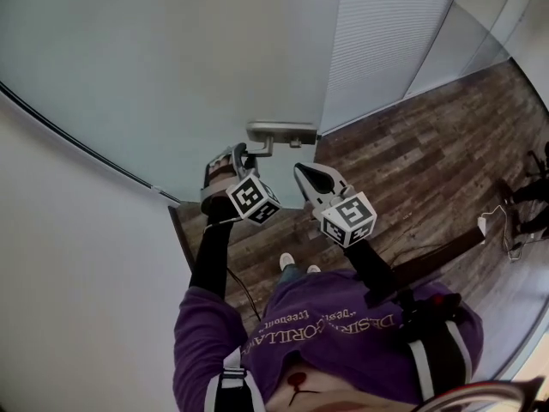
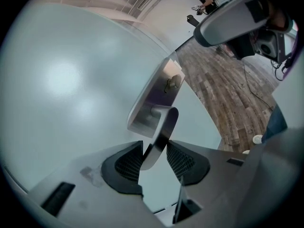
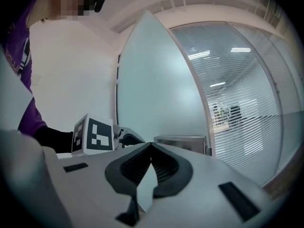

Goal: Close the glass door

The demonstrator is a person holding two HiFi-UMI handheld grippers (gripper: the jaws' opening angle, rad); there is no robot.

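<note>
The frosted glass door (image 1: 189, 67) fills the upper left of the head view and stands ajar over the wood floor. Near its edge sits a metal handle plate (image 1: 281, 131) with a lever (image 2: 161, 127) bending back from it. My left gripper (image 1: 243, 155) is shut on that lever, whose flat bar lies between the two ribbed pads (image 2: 127, 164). Just right of it, my right gripper (image 1: 309, 177) hangs shut and empty a little short of the door's edge. In the right gripper view its jaws (image 3: 151, 147) meet at the tips, with the handle plate (image 3: 180, 139) beyond.
A white wall (image 1: 69, 256) runs along the left beside the door. A glass partition with blinds (image 1: 386, 41) stands right of the door edge. Wood floor (image 1: 412, 170) spreads to the right, with a cable (image 1: 420, 251) and dark equipment (image 1: 523, 204) at the far right.
</note>
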